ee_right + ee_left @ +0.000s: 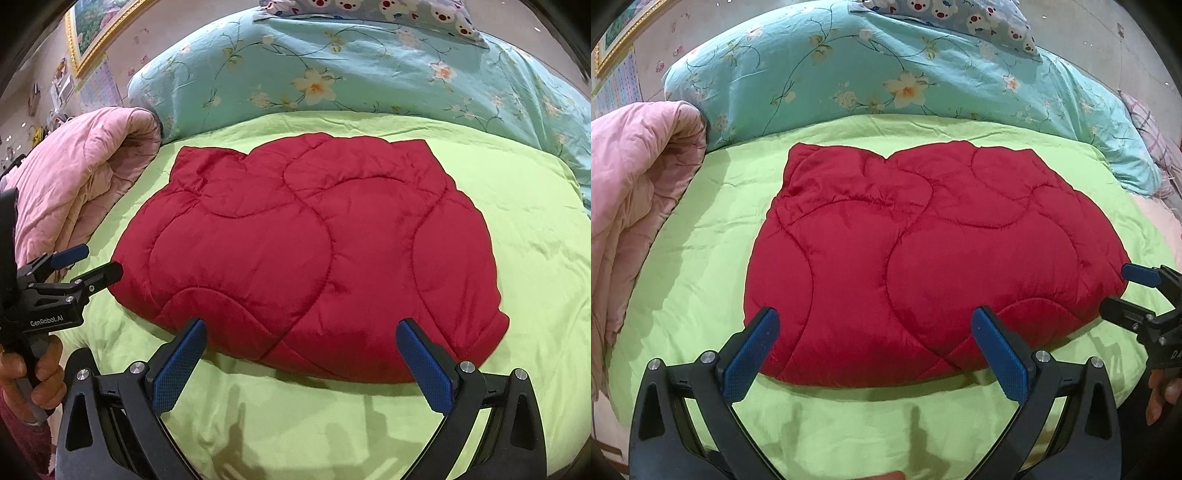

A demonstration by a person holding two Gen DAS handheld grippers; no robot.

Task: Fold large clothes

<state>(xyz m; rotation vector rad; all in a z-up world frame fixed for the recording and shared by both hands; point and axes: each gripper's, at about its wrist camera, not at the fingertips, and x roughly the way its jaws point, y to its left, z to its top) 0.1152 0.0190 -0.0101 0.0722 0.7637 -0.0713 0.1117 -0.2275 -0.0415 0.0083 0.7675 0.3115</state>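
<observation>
A red quilted garment point(923, 258) point(314, 251) lies folded into a thick rounded pad on the lime-green sheet point(701, 240) point(535, 240). My left gripper point(875, 325) hovers above its near edge, open wide, with nothing between the blue pads. My right gripper point(301, 332) is likewise open over the near edge, holding nothing. In the left wrist view the right gripper point(1119, 288) shows at the garment's right corner, fingers apart. In the right wrist view the left gripper point(99, 262) shows at the garment's left corner, a hand point(40, 373) on its handle.
A rolled pink quilt point(635, 206) point(81, 177) lies along the left of the bed. A teal floral duvet point(886, 70) point(351, 70) is heaped across the back, with a bear-print pillow point(960, 18) behind it. A framed picture point(96, 29) hangs on the wall at the left.
</observation>
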